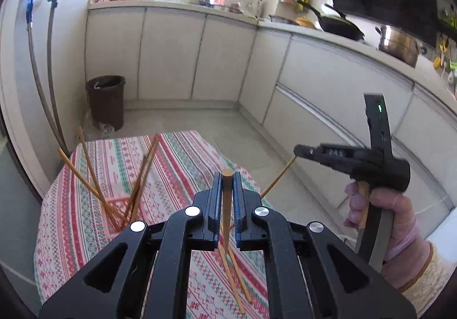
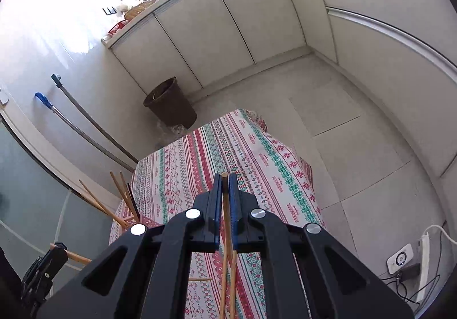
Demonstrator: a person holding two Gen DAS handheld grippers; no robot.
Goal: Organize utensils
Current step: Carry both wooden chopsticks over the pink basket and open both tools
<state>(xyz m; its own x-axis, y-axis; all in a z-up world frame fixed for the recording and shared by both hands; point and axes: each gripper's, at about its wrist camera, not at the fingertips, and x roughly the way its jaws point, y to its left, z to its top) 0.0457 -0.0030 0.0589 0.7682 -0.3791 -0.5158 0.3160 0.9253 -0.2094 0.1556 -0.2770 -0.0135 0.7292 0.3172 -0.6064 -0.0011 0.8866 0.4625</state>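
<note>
Your left tool [image 1: 227,176] is clamped on one chopstick [image 1: 227,204]; your right tool [image 2: 225,177] is clamped on another [image 2: 226,222]. Both are above the worktop [image 1: 177,164], near the pink basket [image 1: 115,204] of chopsticks.

A table wears a striped cloth with red and green patterns [image 1: 177,164]. A dark brown round bin [image 1: 105,100] stands on the floor by white cupboard doors [image 1: 171,53]. A black pan [image 1: 340,23] and a shiny steel pot [image 1: 398,44] sit on the counter.
</note>
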